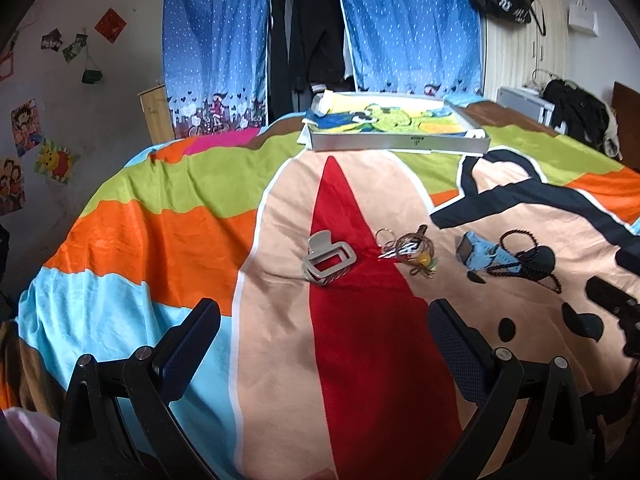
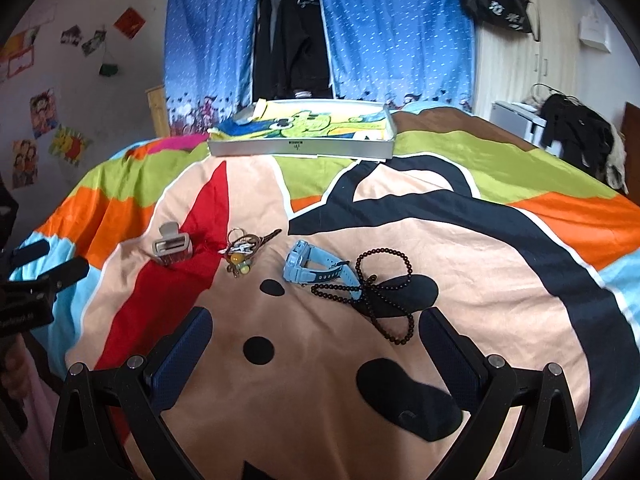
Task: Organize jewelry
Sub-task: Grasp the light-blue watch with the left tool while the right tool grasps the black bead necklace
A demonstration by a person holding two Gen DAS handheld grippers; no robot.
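Jewelry in a row mid-bed: hair clip (image 1: pixel 329 258), tangled hair ties (image 1: pixel 412 251), blue watch (image 2: pixel 316 267), bead string (image 2: pixel 380 292). Light; beads limp and slippery, best pinched at the crossing. Left gripper (image 1: pixel 324 344) and right gripper (image 2: pixel 314 344) both spread wide, empty. Box (image 2: pixel 300 148) beyond.

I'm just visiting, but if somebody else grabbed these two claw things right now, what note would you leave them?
Left claw: open, empty, above the bedspread.
Right claw: open, empty.
On the bed in a row: grey hair clip, tangle of hair ties and rings, blue watch, black bead string lying partly over the watch strap.
Shallow box sits at the far end; no jewelry visible inside.
Done: nothing moved yet.
Left: all four.
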